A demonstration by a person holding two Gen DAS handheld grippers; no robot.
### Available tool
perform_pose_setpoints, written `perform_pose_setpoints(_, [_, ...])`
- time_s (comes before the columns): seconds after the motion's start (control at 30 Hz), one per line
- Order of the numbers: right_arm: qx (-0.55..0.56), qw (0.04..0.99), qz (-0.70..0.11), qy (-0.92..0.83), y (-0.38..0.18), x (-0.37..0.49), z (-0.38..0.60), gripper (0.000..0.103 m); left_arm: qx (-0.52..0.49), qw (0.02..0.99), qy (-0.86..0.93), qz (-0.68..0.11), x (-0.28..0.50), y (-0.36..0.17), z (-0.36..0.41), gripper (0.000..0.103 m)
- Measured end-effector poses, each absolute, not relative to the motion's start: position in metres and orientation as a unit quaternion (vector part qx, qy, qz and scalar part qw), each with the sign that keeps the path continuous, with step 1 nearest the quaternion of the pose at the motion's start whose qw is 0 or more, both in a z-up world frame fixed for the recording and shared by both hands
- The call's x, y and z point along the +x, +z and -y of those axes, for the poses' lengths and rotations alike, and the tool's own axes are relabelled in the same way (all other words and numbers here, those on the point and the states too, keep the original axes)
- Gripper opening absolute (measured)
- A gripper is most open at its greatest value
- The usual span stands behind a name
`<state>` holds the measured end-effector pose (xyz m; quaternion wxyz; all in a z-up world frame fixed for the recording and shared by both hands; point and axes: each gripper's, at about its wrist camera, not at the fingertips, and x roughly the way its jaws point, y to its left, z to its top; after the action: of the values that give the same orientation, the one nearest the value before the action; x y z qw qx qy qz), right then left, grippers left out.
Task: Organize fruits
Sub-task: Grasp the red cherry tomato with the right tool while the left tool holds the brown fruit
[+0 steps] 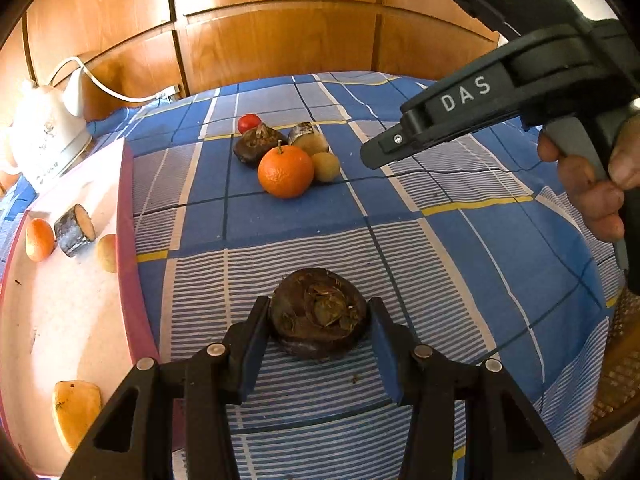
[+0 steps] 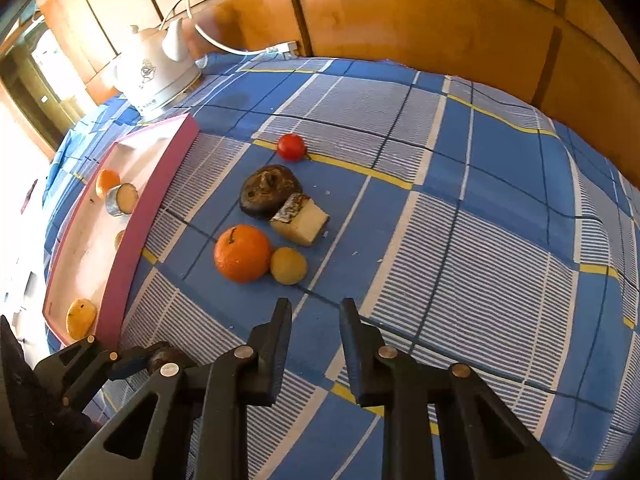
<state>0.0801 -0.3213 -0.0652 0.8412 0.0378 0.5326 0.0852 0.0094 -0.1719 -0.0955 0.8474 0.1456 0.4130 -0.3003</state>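
Where left fingers (image 1: pixel 256 320) clamp — brown fruit (image 1: pixel 318 312) between

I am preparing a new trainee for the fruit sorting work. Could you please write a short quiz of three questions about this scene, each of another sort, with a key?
1. True or false: the left gripper is closed on a dark brown fruit.
2. Which thing touches the orange? A) the red tomato B) the small yellowish fruit C) the white kettle
3. Fill in: the number of pieces that lie in the pink tray is ____.

Key: 1 true; 2 B; 3 four.
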Motion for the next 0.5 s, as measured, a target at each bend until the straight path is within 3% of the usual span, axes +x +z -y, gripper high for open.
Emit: perform_pose_setpoints(0.5, [0.092,0.847,-0.515,0.094,-0.054,0.096,0.33,0.025,0.148,0.851,-0.304,-0.402,0.006,-0.095,0.171,0.049])
